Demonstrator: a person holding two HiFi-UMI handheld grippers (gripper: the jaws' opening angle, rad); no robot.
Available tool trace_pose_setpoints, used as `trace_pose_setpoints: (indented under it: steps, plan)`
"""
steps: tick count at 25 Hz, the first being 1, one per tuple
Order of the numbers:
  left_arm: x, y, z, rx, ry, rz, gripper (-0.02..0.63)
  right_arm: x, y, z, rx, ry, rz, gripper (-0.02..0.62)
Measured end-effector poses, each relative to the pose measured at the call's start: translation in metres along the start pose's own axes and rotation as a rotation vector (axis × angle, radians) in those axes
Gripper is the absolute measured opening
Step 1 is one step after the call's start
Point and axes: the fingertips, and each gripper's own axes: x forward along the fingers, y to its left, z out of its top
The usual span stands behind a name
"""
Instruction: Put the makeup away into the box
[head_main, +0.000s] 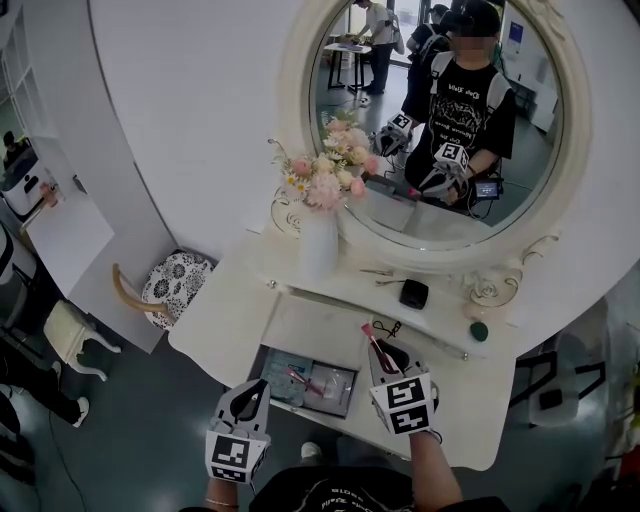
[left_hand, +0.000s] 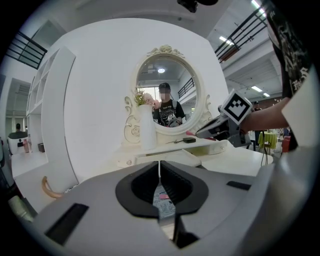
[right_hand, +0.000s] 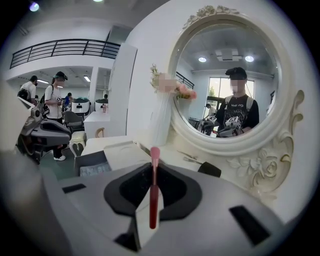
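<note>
**Red brush gripped beside open box**

Holding the left gripper (head_main: 254, 388) clenched on nothing at lower left, by the left rim of the box (head_main: 262, 365) at lower centre. Pinching the pink-tipped makeup brush (head_main: 375, 342) in the right gripper (head_main: 386, 352), just right of the box, over the white dresser (head_main: 225, 320).

Left gripper: grey two-jaw gripper with a marker cube (head_main: 250, 393), at the front edge of the white dressing table (head_main: 225, 325), pointing toward the table and slightly downward.
Left jaws: together, nothing between them.
Right gripper: matching grey gripper (head_main: 384, 352), above the table's front part, farther in over the table than the left one, tilted downward.
Right jaws: closed on a thin red-handled makeup brush with a pink tip (right_hand: 154, 192); the tip sticks out past the jaws.
Right forearm (head_main: 432, 468): bare, off the table's front edge.
</note>
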Motion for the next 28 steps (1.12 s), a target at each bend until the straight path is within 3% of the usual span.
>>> trace_pose_setpoints:
  steps: [28]
  plan:
    - [-0.025,0.021,-0.017,-0.026,0.007,0.069,0.023,0.022,0.091,-0.015,-0.111,0.041,0.239,0.049]
